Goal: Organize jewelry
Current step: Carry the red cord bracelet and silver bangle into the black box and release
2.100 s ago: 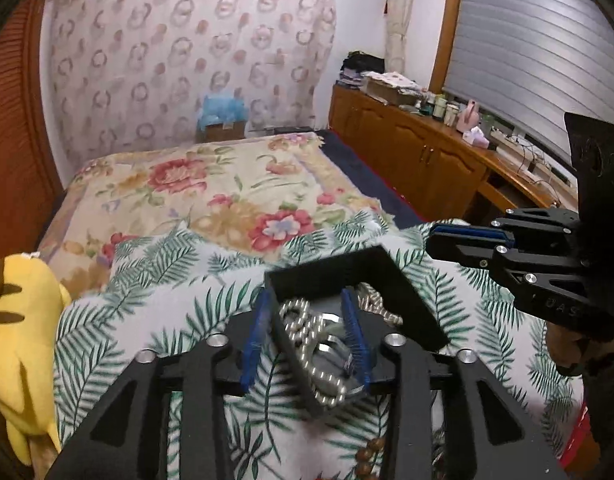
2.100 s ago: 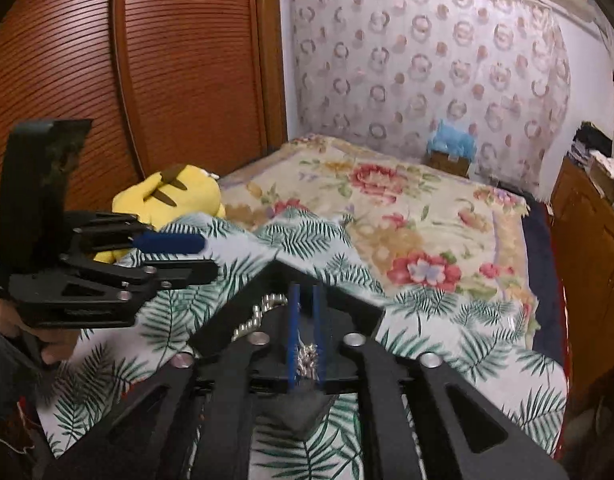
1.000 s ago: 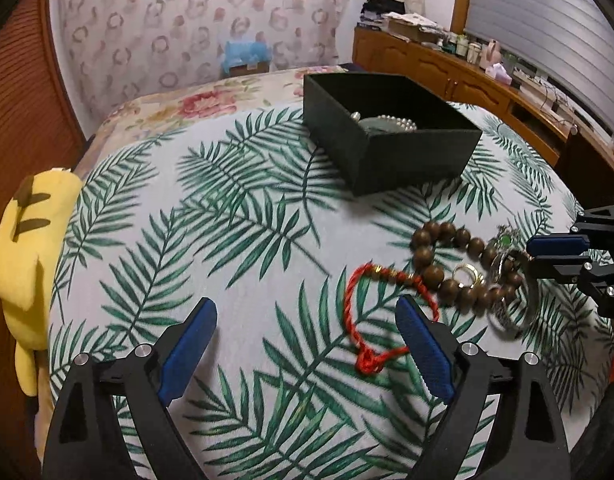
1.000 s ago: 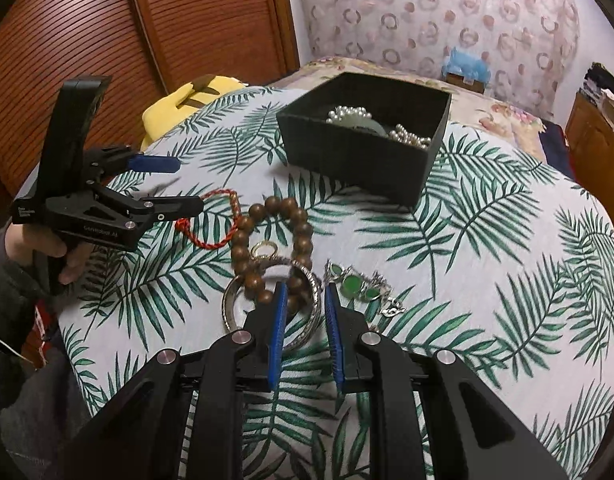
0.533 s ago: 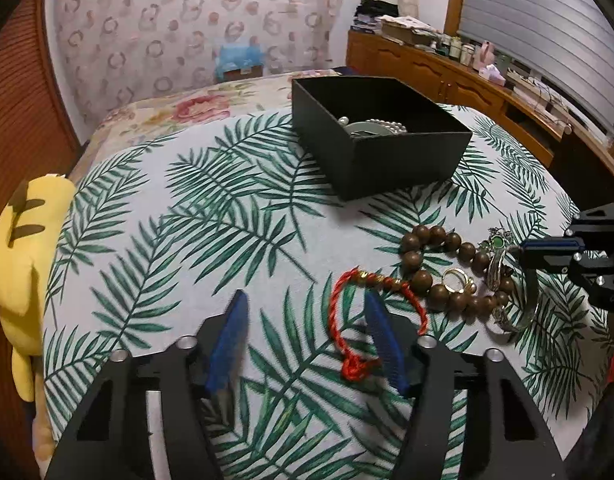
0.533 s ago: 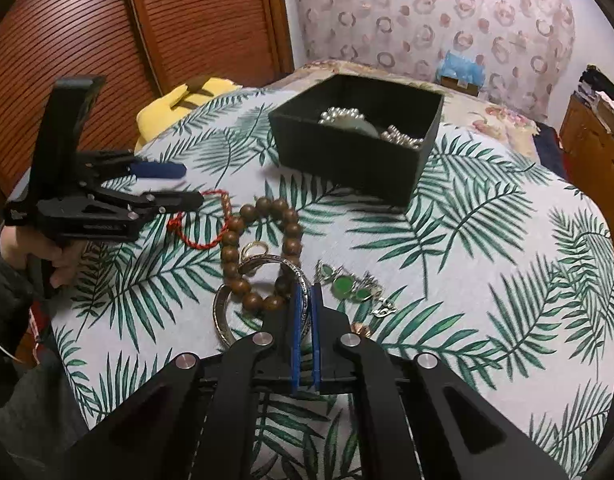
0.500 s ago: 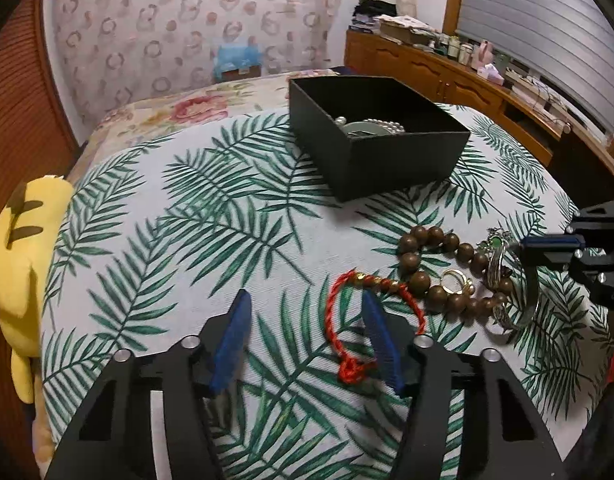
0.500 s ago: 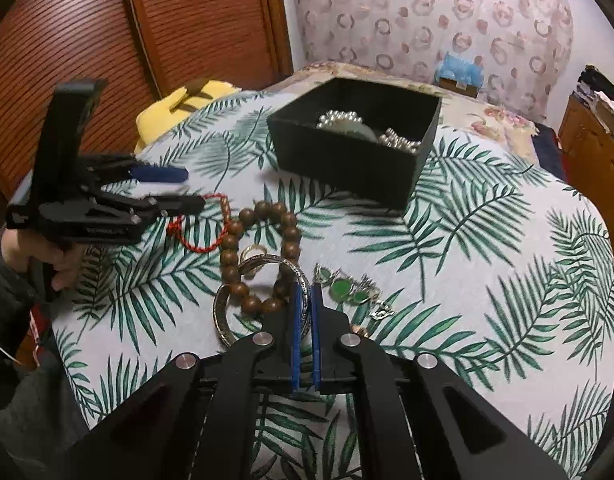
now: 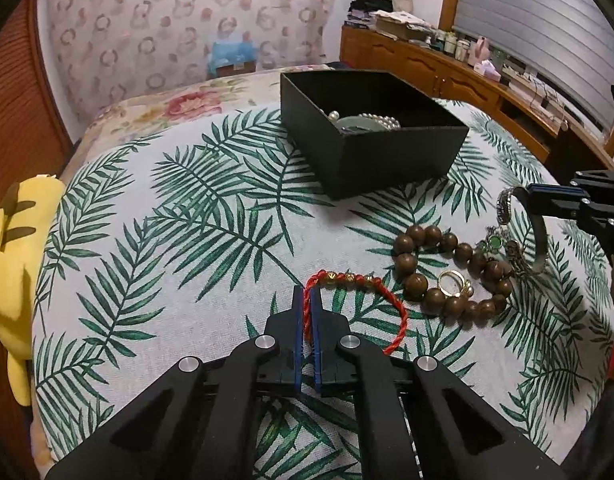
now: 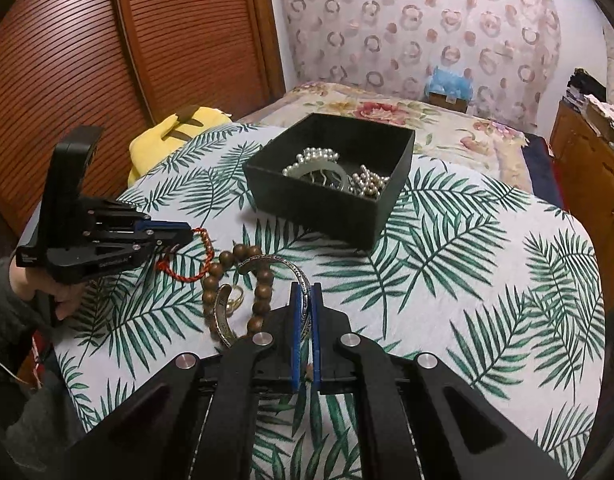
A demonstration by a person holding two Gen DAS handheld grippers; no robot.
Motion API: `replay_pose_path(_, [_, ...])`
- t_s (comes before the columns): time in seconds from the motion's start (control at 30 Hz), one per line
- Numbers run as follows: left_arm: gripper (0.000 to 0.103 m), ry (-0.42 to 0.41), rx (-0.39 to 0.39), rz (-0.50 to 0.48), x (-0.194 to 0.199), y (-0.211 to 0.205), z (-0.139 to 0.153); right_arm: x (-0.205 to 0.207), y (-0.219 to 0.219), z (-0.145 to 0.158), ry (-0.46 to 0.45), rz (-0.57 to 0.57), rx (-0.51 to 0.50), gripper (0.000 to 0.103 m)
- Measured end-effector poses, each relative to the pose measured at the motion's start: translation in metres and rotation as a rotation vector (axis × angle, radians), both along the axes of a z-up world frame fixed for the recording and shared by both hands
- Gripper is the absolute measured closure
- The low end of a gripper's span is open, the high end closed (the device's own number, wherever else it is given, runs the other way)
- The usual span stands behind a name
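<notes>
Leaf-print cloth (image 9: 187, 208): red cord bracelet (image 9: 359, 280) lies crosswise, left gripper (image 9: 306, 300) pinching.

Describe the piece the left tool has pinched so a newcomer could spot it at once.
Start at the black box on the palm-leaf cloth, then come toward the camera past the brown bead bracelet. The red cord bracelet lies just left of those beads, clamped in the left tool. It alone is thin, red, braided, with small gold beads.

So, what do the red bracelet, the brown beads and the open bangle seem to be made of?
Red bracelet: twisted cord, matte, with small gold-looking beads.
Brown beads: probably wood, smooth, with a dull sheen.
Open bangle: looks like silver-toned metal, shiny, with an engraved pattern.
</notes>
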State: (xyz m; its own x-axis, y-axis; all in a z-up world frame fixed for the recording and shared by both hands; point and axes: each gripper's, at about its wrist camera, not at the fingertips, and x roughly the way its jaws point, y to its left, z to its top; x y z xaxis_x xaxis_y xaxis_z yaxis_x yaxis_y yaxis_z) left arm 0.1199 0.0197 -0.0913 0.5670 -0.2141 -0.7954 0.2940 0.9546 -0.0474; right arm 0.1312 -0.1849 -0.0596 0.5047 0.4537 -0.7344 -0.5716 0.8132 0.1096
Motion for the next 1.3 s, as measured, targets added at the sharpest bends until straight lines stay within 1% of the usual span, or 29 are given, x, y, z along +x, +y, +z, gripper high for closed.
replay_pose_path(0.17, [0.101, -0.032, -0.01, 0.028, 0.004, 0.004, 0.012, 0.013, 0.002, 0.008, -0.032, 0.013, -0.001, 0.098])
replay_pose_path(0.5, [0.101, -0.107, -0.013, 0.036, 0.013, 0.001, 0.037, 0.045, 0.007, 0.028, -0.109, 0.017, 0.008, 0.098])
replay_pose_path(0.67, [0.101, -0.128, -0.021, 0.046, 0.018, 0.003, 0.046, 0.063, 0.007, 0.036, -0.136, -0.001, 0.032, 0.098])
replay_pose_path(0.83, [0.101, -0.16, -0.027, 0.04, 0.026, 0.0, 0.058, 0.086, 0.007, 0.038, -0.162, -0.036, 0.011, 0.098])
replay_pose_path(0.93, [0.101, -0.19, -0.031, 0.037, 0.034, -0.004, 0.068, 0.101, 0.006, 0.036, -0.163, -0.057, 0.006, 0.098])
replay_pose_path(1.03, [0.101, -0.21, -0.037, 0.037, 0.041, -0.006, 0.075, 0.111, 0.007, 0.032, -0.135, -0.057, 0.019, 0.098])
replay_pose_path(1.3, [0.101, -0.259, -0.046, 0.013, 0.06, -0.019, 0.093, 0.113, 0.017, 0.019, -0.089, -0.029, 0.004, 0.096])
